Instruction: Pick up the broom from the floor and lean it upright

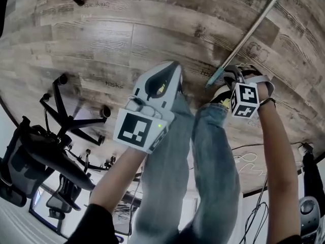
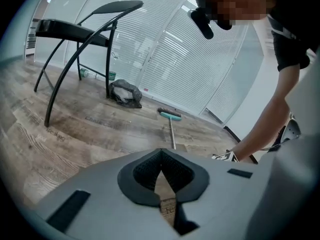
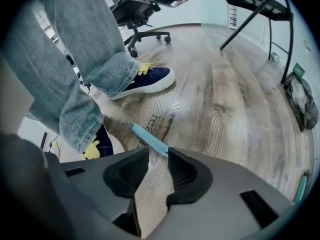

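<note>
Jaws on the right gripper [image 3: 157, 156] are spread with nothing in them. They hang over the teal end of the broom [image 3: 148, 140] handle, which lies flat on the floor [image 3: 225, 99] just ahead of the tips. In the head view the stick runs off toward 1 o'clock, brush end far out. Left gripper [image 2: 161, 166] is pressed together and empty, over at 9 o'clock. I'd square the gap across the handle, drop in a bit past the tip, then pinch hard so it doesn't swivel on the lift.
</note>
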Demonstrator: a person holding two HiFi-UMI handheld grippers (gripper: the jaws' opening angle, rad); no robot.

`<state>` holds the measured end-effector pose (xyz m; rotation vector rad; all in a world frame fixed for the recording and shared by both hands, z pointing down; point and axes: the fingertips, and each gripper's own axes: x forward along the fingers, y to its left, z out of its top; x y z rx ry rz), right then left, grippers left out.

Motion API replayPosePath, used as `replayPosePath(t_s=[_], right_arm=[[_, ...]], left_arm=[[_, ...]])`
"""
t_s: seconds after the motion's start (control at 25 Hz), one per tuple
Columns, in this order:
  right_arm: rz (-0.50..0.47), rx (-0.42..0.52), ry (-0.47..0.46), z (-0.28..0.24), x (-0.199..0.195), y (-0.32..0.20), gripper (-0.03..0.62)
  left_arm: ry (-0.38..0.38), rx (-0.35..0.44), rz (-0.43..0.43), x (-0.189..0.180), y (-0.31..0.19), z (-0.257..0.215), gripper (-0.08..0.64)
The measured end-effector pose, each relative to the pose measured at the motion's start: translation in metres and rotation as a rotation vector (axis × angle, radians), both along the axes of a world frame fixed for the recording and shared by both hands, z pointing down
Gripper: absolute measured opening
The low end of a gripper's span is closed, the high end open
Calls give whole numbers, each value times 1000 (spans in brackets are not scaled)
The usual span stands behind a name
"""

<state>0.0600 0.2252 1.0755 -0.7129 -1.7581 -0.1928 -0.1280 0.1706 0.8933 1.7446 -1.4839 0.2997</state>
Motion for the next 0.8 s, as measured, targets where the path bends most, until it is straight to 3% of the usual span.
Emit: replayPosePath(t_s=[0.16,0.36,0.52,0.68,0.8], right_arm=[[-149,21,-6,21,-1,6,129],[-246,47,-57,26,-9,4,84],[-371,46,-57,25,-3,6,115],[-350,100,-76,26,-14,0,118],[-385,102,-42,34,-12,3,156]], left_arm=[[11,-2,-1,2,-1,17,20],[18,-14,9,0,-3,30,20],[12,-11,4,-6,-14,32,20],[18,-1,-9,-6,-23,28,20],[25,-5,-5,-3,-22,28,20]])
